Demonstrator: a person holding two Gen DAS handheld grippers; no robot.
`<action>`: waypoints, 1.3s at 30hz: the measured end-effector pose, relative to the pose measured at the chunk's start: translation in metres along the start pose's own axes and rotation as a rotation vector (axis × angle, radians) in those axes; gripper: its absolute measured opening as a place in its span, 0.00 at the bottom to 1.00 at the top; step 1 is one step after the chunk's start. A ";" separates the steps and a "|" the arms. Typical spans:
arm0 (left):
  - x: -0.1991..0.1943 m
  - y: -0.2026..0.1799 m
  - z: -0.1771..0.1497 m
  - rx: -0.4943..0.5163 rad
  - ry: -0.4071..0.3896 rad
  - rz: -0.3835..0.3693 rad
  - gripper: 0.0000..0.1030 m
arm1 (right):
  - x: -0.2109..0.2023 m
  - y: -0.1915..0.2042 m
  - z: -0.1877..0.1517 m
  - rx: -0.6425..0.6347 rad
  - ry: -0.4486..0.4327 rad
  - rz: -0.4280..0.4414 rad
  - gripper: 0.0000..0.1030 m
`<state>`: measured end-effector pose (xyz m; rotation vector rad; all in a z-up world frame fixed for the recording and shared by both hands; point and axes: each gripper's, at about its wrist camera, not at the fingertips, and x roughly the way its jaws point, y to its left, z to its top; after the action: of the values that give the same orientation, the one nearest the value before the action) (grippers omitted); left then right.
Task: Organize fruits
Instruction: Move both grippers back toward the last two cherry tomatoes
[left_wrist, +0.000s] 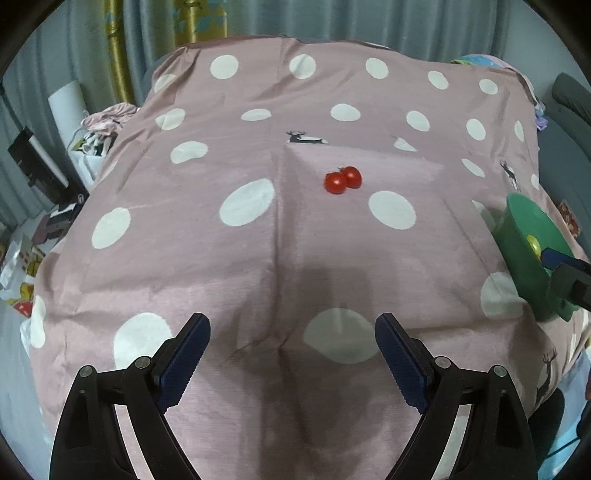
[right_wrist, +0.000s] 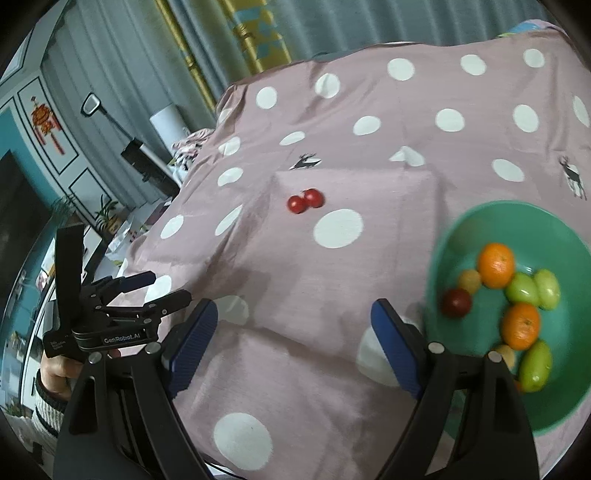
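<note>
On a pink cloth (left_wrist: 258, 258) dotted with white circles, two small red tomatoes (left_wrist: 342, 180) lie touching each other, alone near the middle. Off to the right stands a green bowl (right_wrist: 480, 229) already holding two oranges (right_wrist: 496, 264), green fruits, a dark red one and small yellowish ones.

We hold a claw in each hand. The left claw (left_wrist: 292, 334) hangs above bare cloth with its jaws spread wide and nothing between them; the tomatoes lie well ahead of it. The right claw (right_wrist: 293, 326) is also spread wide and empty, just beside the bowl's near rim.

We judge that the tomatoes are what is left to gather. To do it well, we bring one claw down over a single tomato, with the pads on either side of it rather than across the pair. They are round and likely to roll, so we close slowly and gently, because soft skin can burst. Then we lift clear and release low inside the bowl.
</note>
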<state>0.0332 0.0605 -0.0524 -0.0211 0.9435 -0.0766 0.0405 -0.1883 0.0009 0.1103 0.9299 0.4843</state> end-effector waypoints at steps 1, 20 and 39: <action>0.000 0.002 0.000 -0.002 -0.002 0.000 0.88 | 0.003 0.002 0.001 -0.004 0.005 0.001 0.83; 0.005 0.006 0.016 0.038 -0.049 -0.029 0.88 | 0.033 0.014 0.016 -0.033 0.050 -0.012 0.83; 0.019 0.008 0.053 0.088 -0.107 -0.162 0.88 | 0.060 0.003 0.045 0.015 0.033 -0.018 0.83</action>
<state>0.0879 0.0659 -0.0373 -0.0203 0.8291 -0.2647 0.1054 -0.1534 -0.0160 0.1076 0.9663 0.4641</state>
